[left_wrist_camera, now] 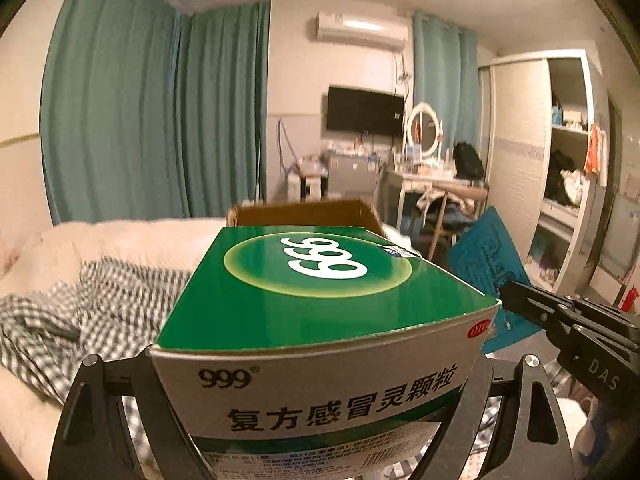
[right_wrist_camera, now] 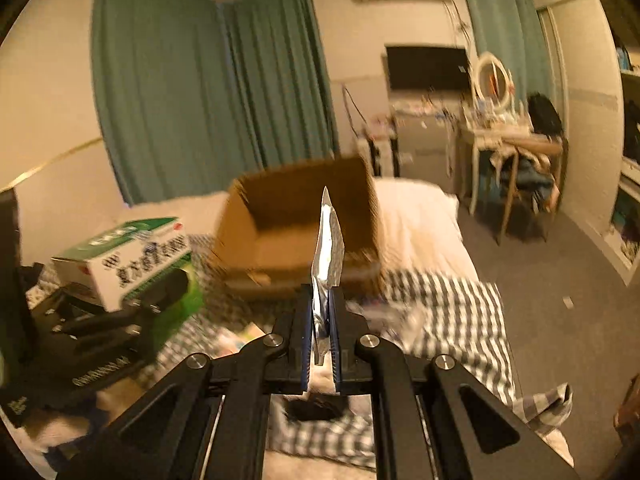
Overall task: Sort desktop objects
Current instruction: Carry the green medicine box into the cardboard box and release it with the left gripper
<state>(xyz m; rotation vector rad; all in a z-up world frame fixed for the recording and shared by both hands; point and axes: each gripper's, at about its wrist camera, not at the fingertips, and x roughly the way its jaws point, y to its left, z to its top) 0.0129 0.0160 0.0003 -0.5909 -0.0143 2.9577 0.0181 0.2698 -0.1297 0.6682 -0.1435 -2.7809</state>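
Left gripper [left_wrist_camera: 320, 400]: jaws wide, clamped on the side faces of the green medicine box [left_wrist_camera: 320, 300]. Box is light, stiff card; long axis toward 12 o'clock.

Right gripper [right_wrist_camera: 322, 320]: pinching the foil sachet [right_wrist_camera: 328, 248] edge-on. Sachet is thin, floppy, slippery, tip at 12; best held low.

Cardboard box [right_wrist_camera: 296, 220]: open, at 12 beyond both.

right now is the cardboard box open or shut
Open: the cardboard box on the bed shows its bare brown inside from above, no flaps across the top. Its floor looks empty, though the picture is blurred.
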